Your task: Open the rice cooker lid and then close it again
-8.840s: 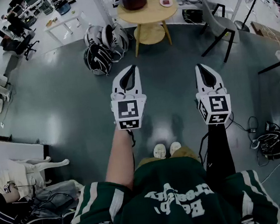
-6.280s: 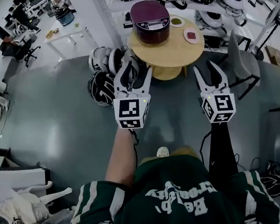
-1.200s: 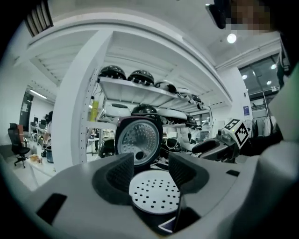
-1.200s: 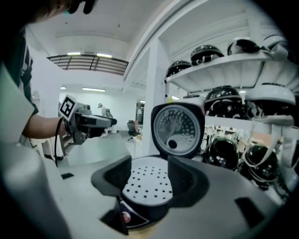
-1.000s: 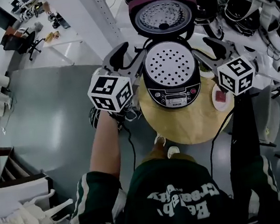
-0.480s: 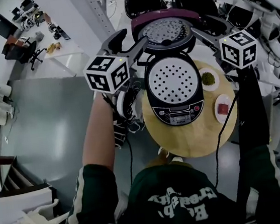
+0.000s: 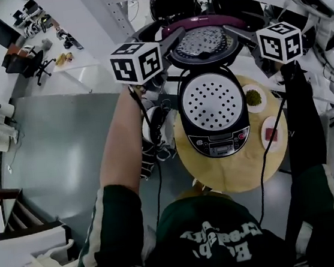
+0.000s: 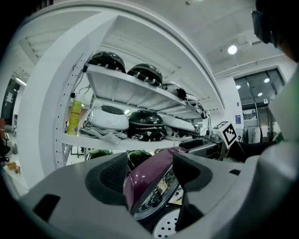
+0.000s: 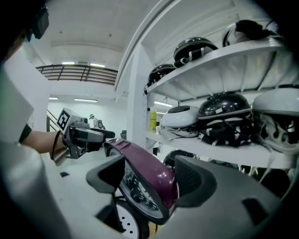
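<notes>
The left gripper (image 8: 149, 175) and right gripper (image 9: 150, 177) have been raised to the upright lid (image 7: 203, 41) of the rice cooker (image 7: 215, 118) on the round bench (image 7: 244, 169). Their fingers (image 8: 110, 175) have just been opened astride its rim, ungripped. Closing seems to be prepared.

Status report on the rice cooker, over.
Both open: left gripper, right gripper; jaws just widened, lid rim between each. Lid stands up, not yet closed. Nothing blocks its path down.

Head camera looks steeply down on my rice cooker (image 7: 214, 112); both gripper cameras sit close, facing inward from either side, sharing the raised lid (image 8: 150, 181).
</notes>
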The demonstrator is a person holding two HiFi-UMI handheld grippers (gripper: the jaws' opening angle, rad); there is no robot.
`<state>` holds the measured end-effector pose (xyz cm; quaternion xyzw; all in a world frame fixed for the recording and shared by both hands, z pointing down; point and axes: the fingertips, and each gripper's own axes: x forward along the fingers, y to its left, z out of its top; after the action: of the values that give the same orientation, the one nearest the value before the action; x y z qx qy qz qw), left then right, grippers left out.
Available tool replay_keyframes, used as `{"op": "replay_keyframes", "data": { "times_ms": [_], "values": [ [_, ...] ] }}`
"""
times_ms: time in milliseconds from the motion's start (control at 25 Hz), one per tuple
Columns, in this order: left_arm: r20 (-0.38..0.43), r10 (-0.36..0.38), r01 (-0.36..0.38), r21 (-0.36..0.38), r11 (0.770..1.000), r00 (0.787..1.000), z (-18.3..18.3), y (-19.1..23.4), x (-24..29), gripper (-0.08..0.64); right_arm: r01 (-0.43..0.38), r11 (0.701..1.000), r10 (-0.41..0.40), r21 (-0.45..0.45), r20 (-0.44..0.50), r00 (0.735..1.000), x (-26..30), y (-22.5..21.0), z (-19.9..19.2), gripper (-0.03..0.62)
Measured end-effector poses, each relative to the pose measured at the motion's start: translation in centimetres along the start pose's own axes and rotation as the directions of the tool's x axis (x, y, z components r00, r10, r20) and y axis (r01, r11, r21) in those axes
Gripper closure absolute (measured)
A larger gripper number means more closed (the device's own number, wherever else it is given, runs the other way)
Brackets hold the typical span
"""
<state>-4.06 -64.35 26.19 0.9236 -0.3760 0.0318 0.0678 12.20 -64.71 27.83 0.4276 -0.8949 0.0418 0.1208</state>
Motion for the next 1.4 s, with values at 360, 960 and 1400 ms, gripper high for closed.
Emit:
{"op": "replay_keyframes", "data": {
  "times_ms": [360,960,1400],
  "values": [
    [0.008,-0.024,0.025,-0.034,0.999,1.000,-1.0,-1.1,-0.2,0.259,-0.030,0.999,0.031,0.030,-0.010,0.999,-0.9,1.2,-0.5,0.232],
    [-0.035,-0.018,0.017,-0.039,0.999,0.999,-5.8,-8.3,-6.9,0.259,-0.114,0.991,0.116,0.068,-0.024,0.993,-8.2,8.2,-5.4,0.224],
    [-0.090,0.006,-0.012,-0.061,0.998,0.996,-12.6,-13.5,-10.6,0.259,-0.206,0.976,0.213,0.064,-0.143,0.967,-11.8,13.7,-12.4,0.224]
  ]
}}
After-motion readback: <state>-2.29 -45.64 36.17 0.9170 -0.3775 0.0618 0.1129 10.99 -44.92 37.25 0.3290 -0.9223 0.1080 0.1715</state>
